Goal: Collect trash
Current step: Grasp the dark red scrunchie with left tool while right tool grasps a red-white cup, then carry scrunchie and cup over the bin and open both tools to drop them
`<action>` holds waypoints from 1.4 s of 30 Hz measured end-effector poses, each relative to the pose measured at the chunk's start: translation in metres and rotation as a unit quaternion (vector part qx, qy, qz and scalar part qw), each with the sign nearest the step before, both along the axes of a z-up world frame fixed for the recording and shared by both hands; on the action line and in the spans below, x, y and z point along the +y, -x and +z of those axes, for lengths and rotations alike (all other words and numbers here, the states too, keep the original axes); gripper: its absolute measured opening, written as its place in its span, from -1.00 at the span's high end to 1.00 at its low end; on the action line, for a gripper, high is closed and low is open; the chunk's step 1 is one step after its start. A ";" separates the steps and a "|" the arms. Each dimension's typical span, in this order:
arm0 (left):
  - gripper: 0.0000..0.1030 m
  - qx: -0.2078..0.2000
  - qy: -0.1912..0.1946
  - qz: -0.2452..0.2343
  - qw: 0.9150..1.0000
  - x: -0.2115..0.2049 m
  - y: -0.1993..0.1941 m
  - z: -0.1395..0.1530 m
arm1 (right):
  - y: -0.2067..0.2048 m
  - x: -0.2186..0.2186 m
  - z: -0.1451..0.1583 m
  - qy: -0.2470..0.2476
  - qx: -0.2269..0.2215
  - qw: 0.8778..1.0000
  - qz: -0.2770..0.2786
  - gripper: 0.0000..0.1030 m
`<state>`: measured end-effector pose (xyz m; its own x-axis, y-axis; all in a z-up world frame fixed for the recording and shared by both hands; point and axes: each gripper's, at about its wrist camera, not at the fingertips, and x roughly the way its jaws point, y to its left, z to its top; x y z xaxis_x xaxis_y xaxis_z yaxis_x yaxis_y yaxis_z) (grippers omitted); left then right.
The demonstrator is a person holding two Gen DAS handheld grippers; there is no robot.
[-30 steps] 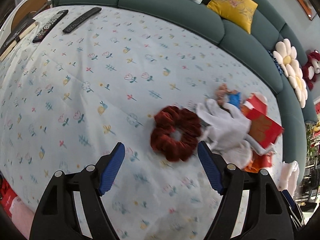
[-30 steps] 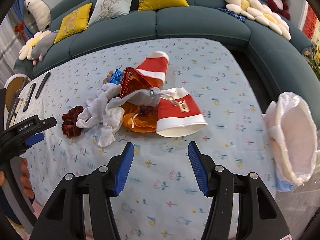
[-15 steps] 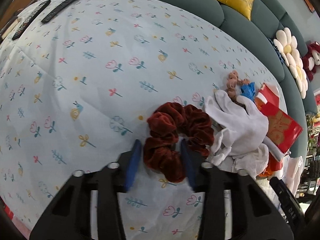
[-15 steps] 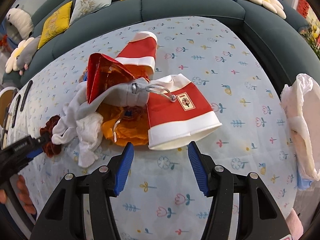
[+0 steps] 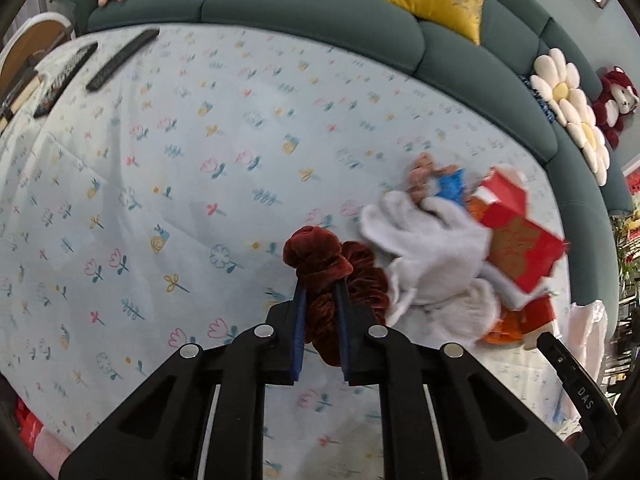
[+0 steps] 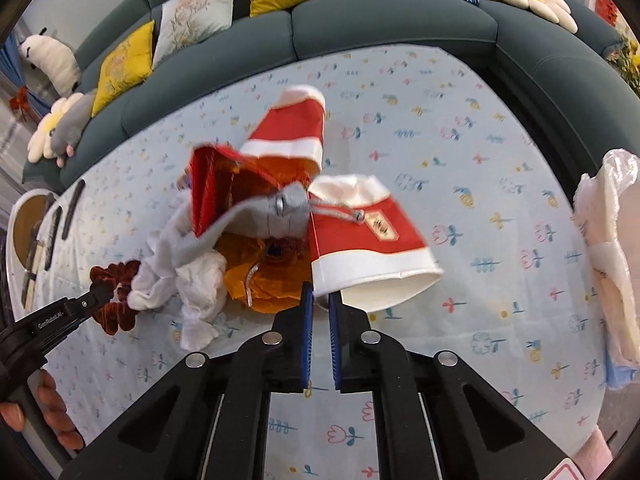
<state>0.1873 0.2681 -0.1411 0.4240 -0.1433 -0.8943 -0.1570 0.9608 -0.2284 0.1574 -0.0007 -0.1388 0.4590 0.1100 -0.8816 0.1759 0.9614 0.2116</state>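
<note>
black gripper (image 5: 320, 292), blue pads (image 5: 298, 320), silver screws.

We have open floral tablecloth (image 5: 168, 184) to the left of the pile, up to the two remote controls (image 5: 96, 68) near the far edge. On the right, past the red paper cup (image 6: 368, 248), bare cloth runs to the plastic-lined bin (image 6: 612, 256). The teal sofa (image 6: 360, 28) blocks the far side.
</note>
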 end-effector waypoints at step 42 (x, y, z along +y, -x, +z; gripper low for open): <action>0.74 -0.085 0.023 -0.295 0.952 -0.394 0.093 0.123 | 0.160 -0.278 0.106 -0.031 -0.121 0.974 -0.188 0.94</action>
